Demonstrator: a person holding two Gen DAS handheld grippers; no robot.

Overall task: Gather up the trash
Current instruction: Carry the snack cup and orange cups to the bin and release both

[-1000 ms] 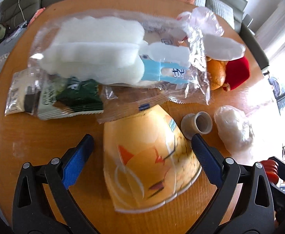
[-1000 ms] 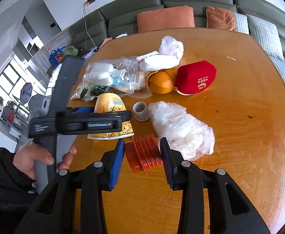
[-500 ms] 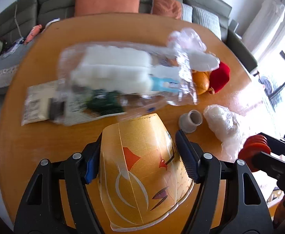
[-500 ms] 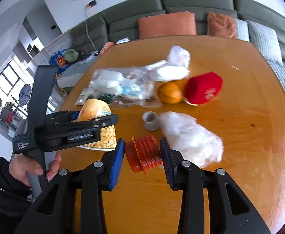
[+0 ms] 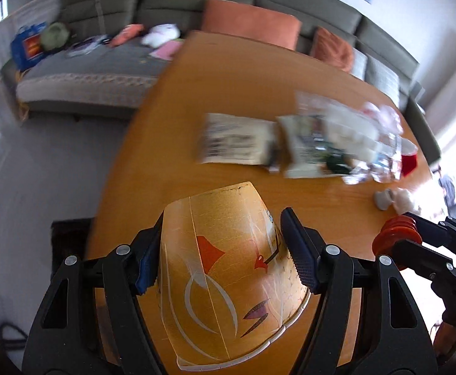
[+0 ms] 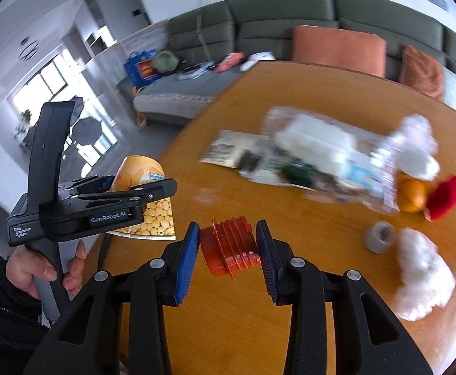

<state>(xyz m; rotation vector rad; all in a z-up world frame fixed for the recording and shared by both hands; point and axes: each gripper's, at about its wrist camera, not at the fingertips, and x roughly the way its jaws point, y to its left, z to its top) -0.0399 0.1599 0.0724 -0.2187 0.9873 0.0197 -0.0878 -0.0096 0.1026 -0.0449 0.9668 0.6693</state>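
My left gripper [image 5: 221, 250] is shut on a yellow paper bowl [image 5: 228, 275], held upside down above the table's near-left edge; the bowl also shows in the right wrist view [image 6: 140, 184]. My right gripper [image 6: 226, 245] is shut on a ribbed orange plastic cup [image 6: 231, 247], lifted over the wooden table [image 6: 321, 93]; the cup also shows in the left wrist view [image 5: 396, 237]. Other trash lies on the table: clear plastic bags with white packing [image 6: 318, 143], a flat snack wrapper [image 6: 228, 151], a small grey cup [image 6: 379, 236] and a crumpled white bag [image 6: 421, 272].
An orange fruit [image 6: 410, 192] and a red cap [image 6: 445, 195] lie at the right of the table. A grey-green sofa with orange cushions [image 6: 337, 47] curves behind it. Grey floor [image 5: 40, 156] lies left of the table edge.
My left gripper closed on the yellow bowl, lifted it and swung it left toward the table's edge. My right gripper, still holding the orange cup, also swung left.
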